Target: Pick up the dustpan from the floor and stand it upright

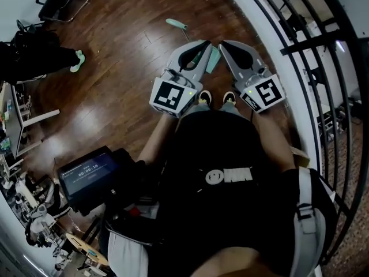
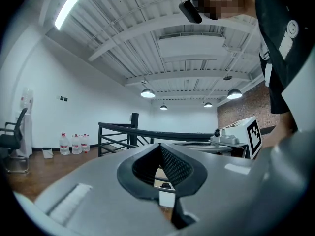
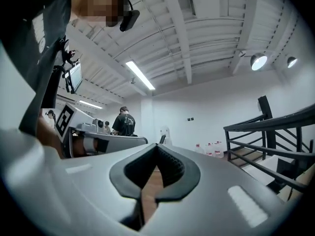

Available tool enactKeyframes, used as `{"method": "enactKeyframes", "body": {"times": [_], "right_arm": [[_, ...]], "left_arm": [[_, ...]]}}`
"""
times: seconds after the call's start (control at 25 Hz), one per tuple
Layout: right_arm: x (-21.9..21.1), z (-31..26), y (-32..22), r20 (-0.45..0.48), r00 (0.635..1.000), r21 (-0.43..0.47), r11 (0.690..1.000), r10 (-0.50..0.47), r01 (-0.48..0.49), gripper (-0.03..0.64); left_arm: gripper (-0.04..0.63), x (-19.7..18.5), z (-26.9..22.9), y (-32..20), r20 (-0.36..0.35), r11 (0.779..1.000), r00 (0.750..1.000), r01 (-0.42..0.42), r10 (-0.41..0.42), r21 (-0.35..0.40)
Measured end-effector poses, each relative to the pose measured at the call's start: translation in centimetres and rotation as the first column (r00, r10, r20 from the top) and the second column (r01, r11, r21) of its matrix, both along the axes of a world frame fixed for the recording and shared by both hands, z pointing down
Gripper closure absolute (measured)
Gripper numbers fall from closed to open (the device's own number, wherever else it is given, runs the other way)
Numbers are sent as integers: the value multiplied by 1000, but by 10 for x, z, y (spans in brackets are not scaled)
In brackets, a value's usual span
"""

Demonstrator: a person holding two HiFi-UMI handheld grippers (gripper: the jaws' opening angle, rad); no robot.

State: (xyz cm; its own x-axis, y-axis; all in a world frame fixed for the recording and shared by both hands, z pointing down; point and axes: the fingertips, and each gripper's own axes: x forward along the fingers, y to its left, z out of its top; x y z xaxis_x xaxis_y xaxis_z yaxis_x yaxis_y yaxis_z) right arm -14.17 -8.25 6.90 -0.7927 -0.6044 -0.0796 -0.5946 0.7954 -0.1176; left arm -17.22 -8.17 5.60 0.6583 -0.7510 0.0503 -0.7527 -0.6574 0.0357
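Closest thing is the person's black shirt (image 1: 230, 178) filling the bottom middle of the head view, with a little screen (image 1: 86, 175) off to the lower left. Both forearms run up from there to the middle of the frame, side by side and held about level rather than aimed at the floor. The left gripper (image 1: 203, 46) is closed tip to tip with nothing in it; its own view just looks through the pad gap at a railing and the far wall. Same deal with the right gripper (image 1: 226, 46): jaws together, empty, only bare floor showing through. Their tips nearly meet, angled toward each other. Under them you can see the shoes (image 1: 204, 97), and just past the toes, peeking between the two grippers, is the teal dustpan (image 1: 213, 59) on the wood floor (image 1: 115, 68), its handle (image 1: 176, 23) running to the upper left. Honestly can't tell from this angle if it's lying down or already standing. My read: neither gripper is working on it right now, both are up and clear. If it's still down, the next move calls for opening a jaw, dropping low and closing on that thin handle, then tipping it up. Black railing (image 1: 300, 51) runs down the right side.
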Motion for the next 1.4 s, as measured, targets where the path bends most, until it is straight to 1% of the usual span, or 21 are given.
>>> {"method": "enactKeyframes", "body": {"times": [0.24, 0.44, 0.84, 1.04, 1.2, 1.28, 1.32, 1.4], "right_arm": [[-6, -1, -15, -5, 1000, -12, 1000, 3, -3, 614], [-4, -11, -18, -18, 1000, 11, 1000, -8, 8, 614], [-1, -18, -20, -39, 999, 42, 999, -12, 13, 614], [-5, -19, -21, -57, 998, 60, 998, -24, 27, 615], [-18, -20, -19, -77, 995, 71, 995, -59, 64, 615], [-5, -24, -21, -81, 996, 69, 996, -43, 49, 615], [4, -26, -23, -84, 996, 69, 997, -28, 34, 615], [10, -26, -27, -80, 997, 69, 997, -14, 20, 615]], "left_arm": [[577, -4, -2, -4, 16, 1000, 1000, 13, -14, 3], [577, 3, -10, -9, 0, 1000, 1000, 14, -14, -7], [577, 12, -19, -17, -6, 999, 1000, -10, 10, 40], [577, 10, -19, -21, -9, 998, 1000, -4, 4, 59], [577, 0, -18, -20, -6, 997, 1000, 20, -19, 72], [577, 9, -15, -21, 19, 999, 1000, 3, -4, 43], [577, 17, -15, -23, 21, 999, 1000, -8, 8, 34], [577, 24, -18, -26, -3, 998, 1000, -12, 12, 54]]}}
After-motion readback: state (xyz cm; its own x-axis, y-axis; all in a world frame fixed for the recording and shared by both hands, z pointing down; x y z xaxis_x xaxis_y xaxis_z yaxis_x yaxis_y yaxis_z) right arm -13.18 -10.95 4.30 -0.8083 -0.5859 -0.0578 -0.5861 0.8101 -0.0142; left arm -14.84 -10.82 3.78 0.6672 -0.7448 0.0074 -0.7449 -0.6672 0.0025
